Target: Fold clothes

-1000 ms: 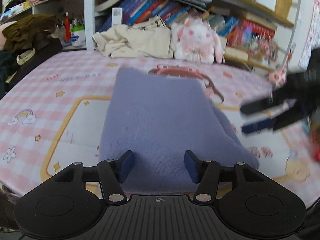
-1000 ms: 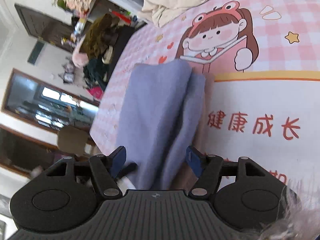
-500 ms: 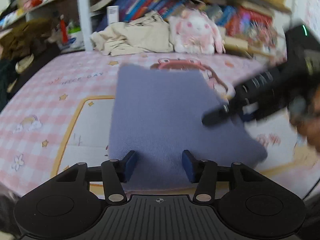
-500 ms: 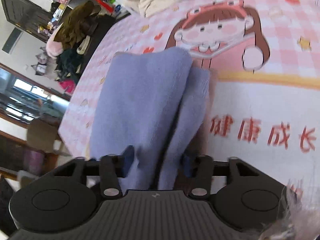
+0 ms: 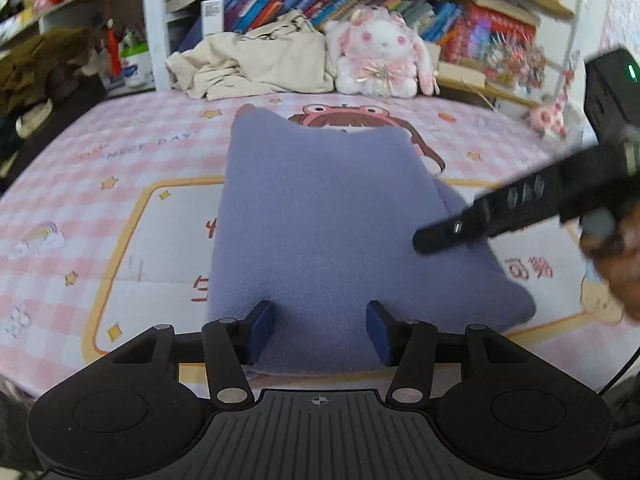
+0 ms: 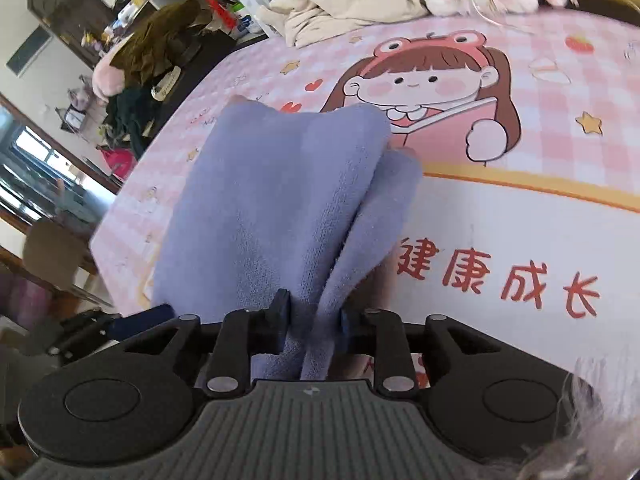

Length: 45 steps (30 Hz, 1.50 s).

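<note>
Your right gripper (image 6: 312, 320) is pinching the near right edge of the folded lavender garment (image 5: 332, 216); your left gripper (image 5: 320, 330) hangs about half open over its near edge.

Your right jaws are closing, with two bunched layers of cloth gathered between the pads. Your left jaws are opening a little, gripping nothing. The garment lies mid-way across the pink checked mat (image 5: 80, 184), which carries a cartoon girl print. At the far edge sit a cream clothes heap (image 5: 256, 64) and a plush rabbit (image 5: 380, 56), with packed bookshelves (image 5: 460, 20) behind. Your hand (image 5: 616, 264) is blurred, perhaps cut off at the right.
</note>
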{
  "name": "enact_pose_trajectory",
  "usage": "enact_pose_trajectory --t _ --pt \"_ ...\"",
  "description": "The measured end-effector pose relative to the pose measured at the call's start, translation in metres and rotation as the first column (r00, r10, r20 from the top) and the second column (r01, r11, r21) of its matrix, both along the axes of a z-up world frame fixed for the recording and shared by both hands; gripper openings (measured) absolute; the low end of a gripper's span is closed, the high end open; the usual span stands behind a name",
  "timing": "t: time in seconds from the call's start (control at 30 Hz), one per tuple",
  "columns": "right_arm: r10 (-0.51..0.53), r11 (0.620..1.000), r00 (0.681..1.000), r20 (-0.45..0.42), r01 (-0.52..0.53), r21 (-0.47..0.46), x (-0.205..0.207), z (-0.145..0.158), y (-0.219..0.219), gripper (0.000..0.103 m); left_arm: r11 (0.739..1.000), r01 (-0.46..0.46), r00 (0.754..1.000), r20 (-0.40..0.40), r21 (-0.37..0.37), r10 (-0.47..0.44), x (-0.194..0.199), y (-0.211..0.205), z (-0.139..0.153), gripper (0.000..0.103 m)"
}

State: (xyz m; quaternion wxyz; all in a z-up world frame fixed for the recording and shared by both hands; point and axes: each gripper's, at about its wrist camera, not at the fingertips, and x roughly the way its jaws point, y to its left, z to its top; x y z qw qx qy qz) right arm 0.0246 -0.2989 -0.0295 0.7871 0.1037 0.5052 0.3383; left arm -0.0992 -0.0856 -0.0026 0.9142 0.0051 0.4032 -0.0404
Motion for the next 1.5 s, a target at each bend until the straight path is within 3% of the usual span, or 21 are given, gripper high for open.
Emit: enact_pose_trajectory --t 0.03,0.13,0.23,0.33,0.4,0.43,0.47,0.57,0.63,0.7,0.8,0.9,1.07,1.27,1.33,1.4,1.43,1.5 --pt "0.0 1.0 1.0 0.016 0.0 -0.001 -0.001 0.004 -0.004 0.033 1.0 -0.004 1.0 0.004 -0.001 0.004 -0.001 0.0 0.004 0.053" --pt "-0.004 1.0 0.997 0.073 0.003 0.004 -0.002 0.015 -0.013 0.039 0.998 -0.038 0.997 0.063 -0.054 0.041 -0.008 0.007 0.02 0.053" --pt "-0.027 0.999 0.999 0.047 0.025 0.048 0.008 0.015 -0.017 0.048 0.993 -0.068 0.991 0.104 -0.098 0.078 -0.008 0.016 0.031 0.053" --pt "-0.057 0.996 0.998 -0.016 0.058 0.065 0.028 0.008 -0.005 0.049 0.992 -0.082 0.992 0.083 -0.093 0.09 0.004 0.019 0.025 0.052" --pt "-0.096 0.994 0.994 -0.056 0.098 0.046 0.039 0.003 0.001 0.035 0.993 -0.084 0.994 0.057 -0.078 0.089 0.013 0.018 0.016 0.05" --pt "-0.086 0.995 0.996 -0.026 0.087 0.055 0.037 0.007 0.002 0.02 0.994 -0.083 0.995 0.055 -0.066 0.087 0.014 0.017 0.013 0.05" --pt "-0.075 0.995 0.997 0.01 0.074 0.063 0.033 0.011 0.004 0.019 0.995 -0.082 0.995 0.055 -0.052 0.085 0.015 0.015 0.011 0.05" --pt "0.015 0.998 0.964 0.265 -0.032 0.059 0.002 0.038 0.006 0.019 0.994 -0.098 0.994 0.038 -0.052 0.1 0.017 0.015 0.01 0.05" --pt "0.032 0.999 0.956 0.29 -0.031 -0.009 0.0 0.031 0.013 0.019 0.992 -0.106 0.994 0.03 -0.072 0.109 0.017 0.018 0.009 0.051" --pt "0.011 0.996 0.988 0.153 0.003 -0.093 0.021 0.001 0.02 0.026 0.992 -0.105 0.994 0.025 -0.07 0.107 0.017 0.017 0.009 0.052" --pt "-0.037 0.999 0.995 0.095 0.04 -0.032 0.031 -0.003 0.011 0.03 0.993 -0.105 0.994 0.017 -0.056 0.106 0.018 0.015 0.011 0.053" --pt "-0.044 0.998 0.986 0.159 0.05 -0.037 0.019 0.016 -0.001 0.036 0.989 -0.132 0.989 0.059 -0.063 0.136 0.011 0.013 0.025 0.053" --pt "-0.026 0.998 0.982 0.189 0.036 -0.053 -0.005 0.029 -0.012 0.041 0.982 -0.148 0.977 0.137 -0.117 0.163 0.0 0.018 0.042 0.053" --pt "-0.006 0.999 0.975 0.222 0.016 -0.044 -0.019 0.033 -0.001 0.04 0.986 -0.107 0.984 0.128 -0.13 0.123 0.021 0.03 0.041 0.048" --pt "-0.034 0.997 0.982 0.185 0.045 -0.055 -0.013 0.026 0.006 0.039 0.988 -0.07 0.988 0.127 -0.139 0.088 0.031 0.033 0.039 0.048" --pt "-0.064 0.995 0.987 0.147 0.074 -0.066 -0.008 0.02 0.012 0.033 0.987 -0.021 0.991 0.125 -0.157 0.041 0.043 0.036 0.038 0.039" --pt "-0.078 0.993 0.989 0.129 0.088 -0.073 -0.005 0.016 0.015 0.023 0.986 0.003 0.992 0.125 -0.166 0.018 0.049 0.037 0.037 0.036" --pt "-0.103 0.991 0.989 0.106 0.111 -0.075 -0.003 0.011 0.019 0.017 0.976 0.059 0.994 0.106 -0.209 -0.038 0.06 0.045 0.033 0.015"
